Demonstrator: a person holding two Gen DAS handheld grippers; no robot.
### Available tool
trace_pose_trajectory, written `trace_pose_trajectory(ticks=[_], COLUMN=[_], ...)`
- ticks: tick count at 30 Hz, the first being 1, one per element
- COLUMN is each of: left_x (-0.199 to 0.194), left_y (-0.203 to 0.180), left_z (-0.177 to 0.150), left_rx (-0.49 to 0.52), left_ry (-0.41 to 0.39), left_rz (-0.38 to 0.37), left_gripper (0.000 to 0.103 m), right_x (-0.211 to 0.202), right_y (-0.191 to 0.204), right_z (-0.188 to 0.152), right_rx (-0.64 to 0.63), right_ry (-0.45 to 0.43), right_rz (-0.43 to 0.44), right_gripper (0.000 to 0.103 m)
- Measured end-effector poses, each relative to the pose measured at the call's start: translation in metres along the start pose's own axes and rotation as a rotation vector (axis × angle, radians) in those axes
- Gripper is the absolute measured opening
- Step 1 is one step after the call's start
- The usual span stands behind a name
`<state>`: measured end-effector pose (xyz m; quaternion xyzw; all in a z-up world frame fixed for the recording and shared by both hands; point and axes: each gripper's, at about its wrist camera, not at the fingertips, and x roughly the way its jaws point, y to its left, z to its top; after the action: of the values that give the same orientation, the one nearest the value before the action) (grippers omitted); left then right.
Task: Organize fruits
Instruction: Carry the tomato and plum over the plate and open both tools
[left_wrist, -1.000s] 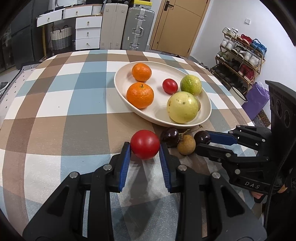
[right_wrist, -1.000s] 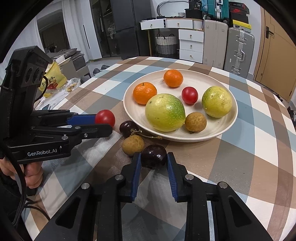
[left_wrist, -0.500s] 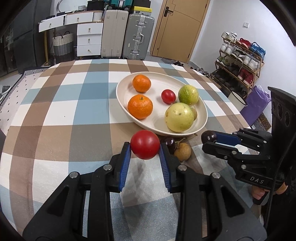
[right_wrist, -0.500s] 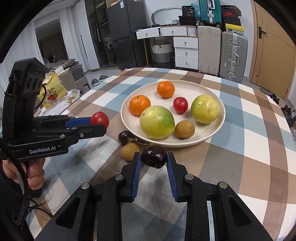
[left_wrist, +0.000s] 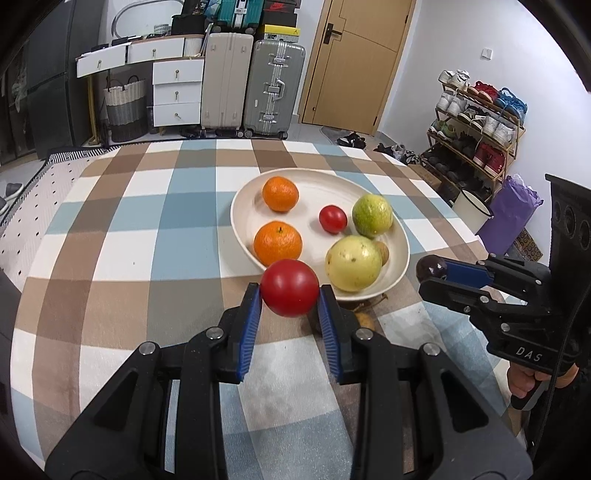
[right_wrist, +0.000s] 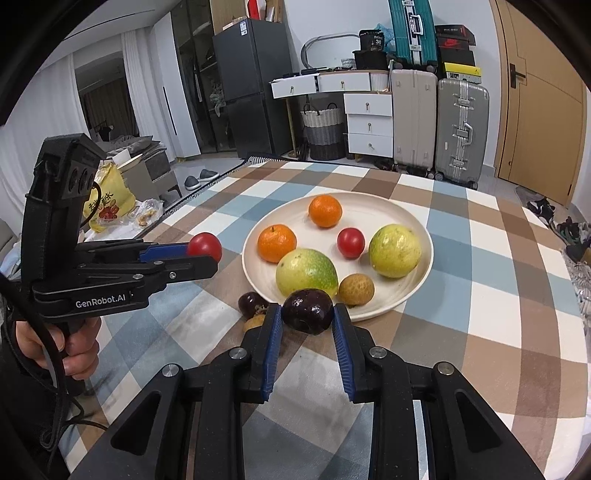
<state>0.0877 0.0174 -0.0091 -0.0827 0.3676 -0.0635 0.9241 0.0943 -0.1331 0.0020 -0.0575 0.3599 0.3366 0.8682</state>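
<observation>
My left claw is clamped on the red tomato, carried clear of the checked cloth with the cream plate just ahead of its tips. My right claw pinches the dark plum the same way, just short of the plate's near rim. Another dark fruit and a small brown one lie on the cloth just to the left of the right claw's tips.

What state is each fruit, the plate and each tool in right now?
left tool: shut on red tomato, lifted
right tool: shut on dark plum, lifted
plate: on table, holding six fruits
second dark plum: on tablecloth
brown longan: on tablecloth, partly hidden
</observation>
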Motion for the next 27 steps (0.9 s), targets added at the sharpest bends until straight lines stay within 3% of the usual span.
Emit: trace_pose_trajectory(ticks=[27], left_x=[0.022], left_y=[-0.018], left_z=[0.053], left_rx=[0.073], left_ry=[-0.043], left_rz=[0.001], left_gripper=[0.029], right_x=[0.018], right_y=[-0.021], right_z=[0.046], right_rx=[0.026], right_ry=[-0.047], right_rz=[-0.005], right_gripper=[0.028])
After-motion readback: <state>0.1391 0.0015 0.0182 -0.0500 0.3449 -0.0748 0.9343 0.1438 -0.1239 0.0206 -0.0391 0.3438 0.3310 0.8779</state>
